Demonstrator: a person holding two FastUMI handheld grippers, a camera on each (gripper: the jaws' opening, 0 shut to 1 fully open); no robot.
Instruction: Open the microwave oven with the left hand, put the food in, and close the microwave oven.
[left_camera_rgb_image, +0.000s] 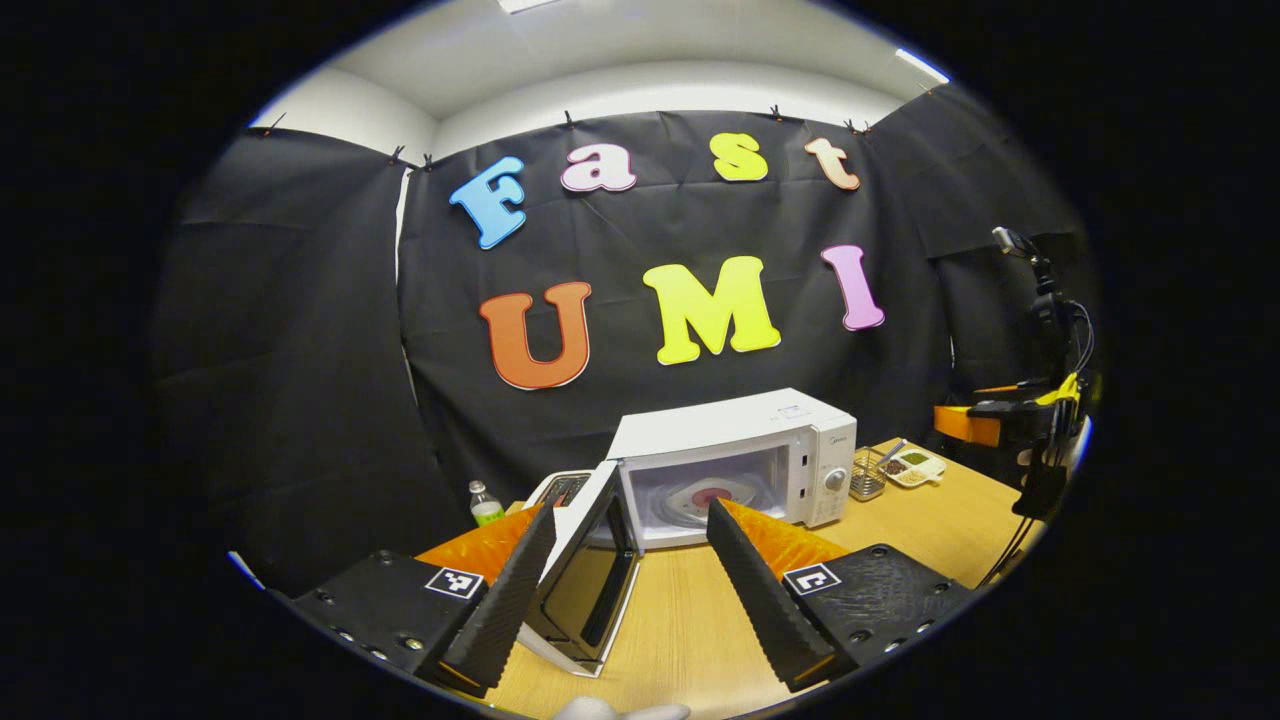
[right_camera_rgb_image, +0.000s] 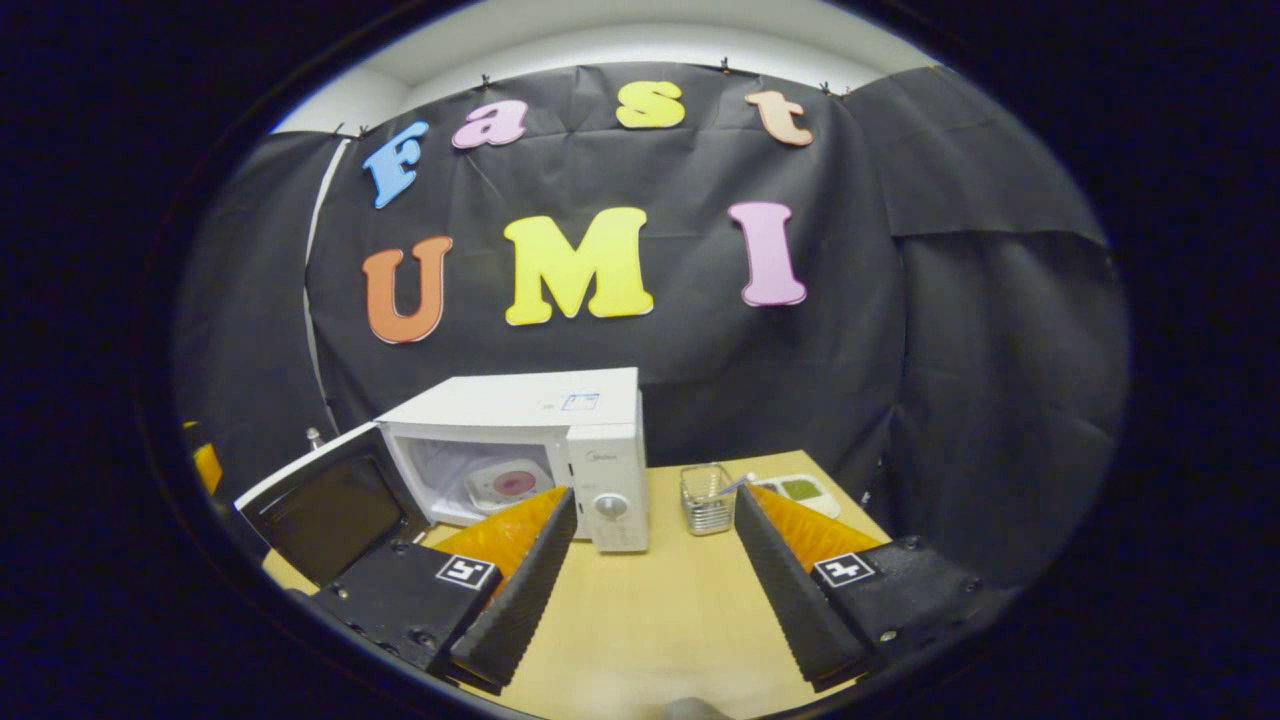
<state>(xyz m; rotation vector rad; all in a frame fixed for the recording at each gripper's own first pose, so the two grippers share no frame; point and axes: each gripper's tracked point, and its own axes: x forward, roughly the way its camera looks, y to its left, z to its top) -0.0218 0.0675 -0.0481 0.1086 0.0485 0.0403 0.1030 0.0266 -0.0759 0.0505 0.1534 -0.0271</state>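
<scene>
The white microwave (left_camera_rgb_image: 735, 440) stands on the wooden table (left_camera_rgb_image: 690, 620) with its door (left_camera_rgb_image: 590, 570) swung out to the left. Inside, a white plate with red food (left_camera_rgb_image: 710, 497) lies on the turntable. My left gripper (left_camera_rgb_image: 630, 512) is open and wide; the door's free edge shows between its fingers, close to the left one, and I cannot tell whether it touches. In the right gripper view the microwave (right_camera_rgb_image: 530, 430) is ahead left, door (right_camera_rgb_image: 330, 500) open, plate (right_camera_rgb_image: 505, 485) inside. My right gripper (right_camera_rgb_image: 655, 495) is open and holds nothing, short of the control panel.
A wire basket (right_camera_rgb_image: 708, 498) and a small divided tray (right_camera_rgb_image: 800, 490) sit right of the microwave. A green-capped bottle (left_camera_rgb_image: 485, 503) and a toaster-like box (left_camera_rgb_image: 560, 487) stand behind the door. A stand with cables (left_camera_rgb_image: 1045, 400) is at the table's right edge.
</scene>
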